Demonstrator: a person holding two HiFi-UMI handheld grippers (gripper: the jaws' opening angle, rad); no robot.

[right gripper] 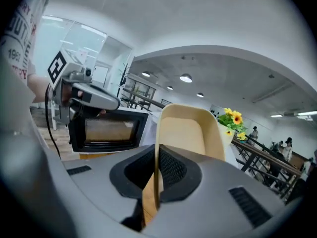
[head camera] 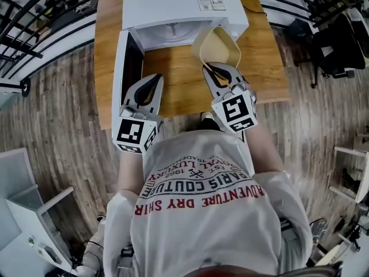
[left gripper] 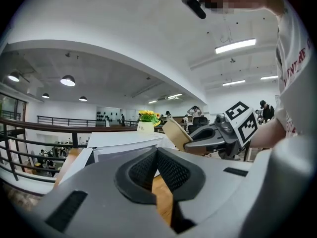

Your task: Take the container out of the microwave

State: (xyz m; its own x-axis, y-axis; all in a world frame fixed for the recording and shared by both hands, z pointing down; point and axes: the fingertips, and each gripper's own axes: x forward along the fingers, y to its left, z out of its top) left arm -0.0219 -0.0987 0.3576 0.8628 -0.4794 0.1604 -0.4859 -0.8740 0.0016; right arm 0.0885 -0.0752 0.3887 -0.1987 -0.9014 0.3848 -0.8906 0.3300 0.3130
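Gripping the container (head camera: pixel 218 49) by its near rim with the right gripper (head camera: pixel 214 69), pads pinched tight on the thin beige wall. Out of the microwave (head camera: pixel 173 4) by the look of it: held just in front of the cavity's right half, clear of the table (head camera: pixel 265 68) before the microwave. Stretching lengthwise from the fingers straight toward the microwave, tipped up, open side in plain sight from the head view.

Closed on nothing with the left gripper (head camera: pixel 154 79), pads together, just in front of the cavity's left half, beside the door (head camera: pixel 121 68) swung out from the microwave's left edge.

Probably only the set-down left. Calls for drawing back from the microwave and lowering onto bare table in front of it, levelling the container on the way. Nearer by far on the right side, being the holding hand; well apart from the container on the left, better placed for the door. Some risk of pivoting in so thin an edge grip.
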